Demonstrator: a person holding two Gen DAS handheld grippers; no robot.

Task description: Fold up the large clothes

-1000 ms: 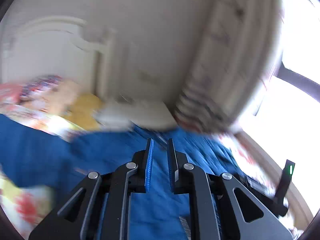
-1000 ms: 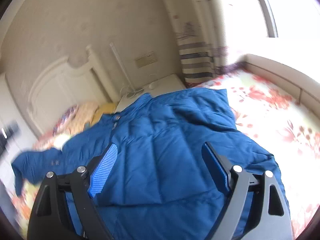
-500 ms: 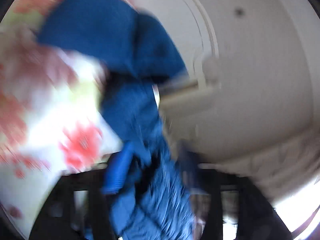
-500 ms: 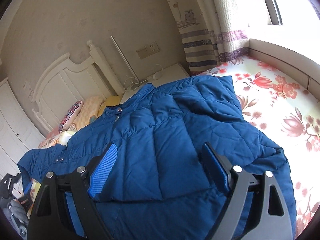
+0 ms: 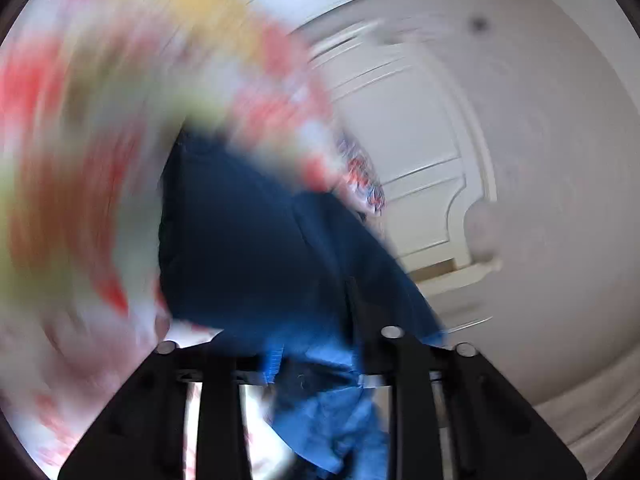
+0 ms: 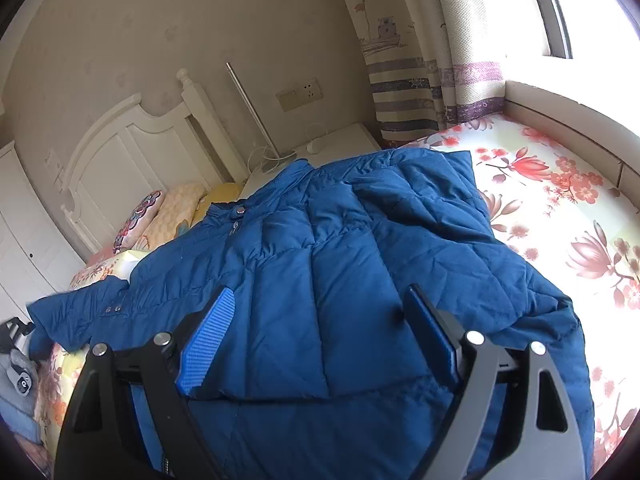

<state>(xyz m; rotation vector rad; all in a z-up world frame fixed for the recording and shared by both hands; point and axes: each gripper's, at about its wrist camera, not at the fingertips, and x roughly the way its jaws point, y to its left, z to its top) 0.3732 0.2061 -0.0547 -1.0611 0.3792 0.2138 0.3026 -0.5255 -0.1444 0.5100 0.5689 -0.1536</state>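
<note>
Presently: left gripper (image 5: pixel 316 320), jaws pinching a sleeve of the blue quilted down jacket (image 6: pixel 360 264), apparently to fold it inward. Right gripper (image 6: pixel 320 332), jaws spread, hovers above the jacket spread on the floral bedsheet (image 6: pixel 560 208).

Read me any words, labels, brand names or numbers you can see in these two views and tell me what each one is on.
No text can be read in either view.
The beige curtain carries printed pictures such as a small boat, but no words.
The wall socket plate shows no readable marking.
The blue quilted down jacket shows snap buttons only; no label is visible.
The left wrist view is too blurred by motion to read anything.
</note>
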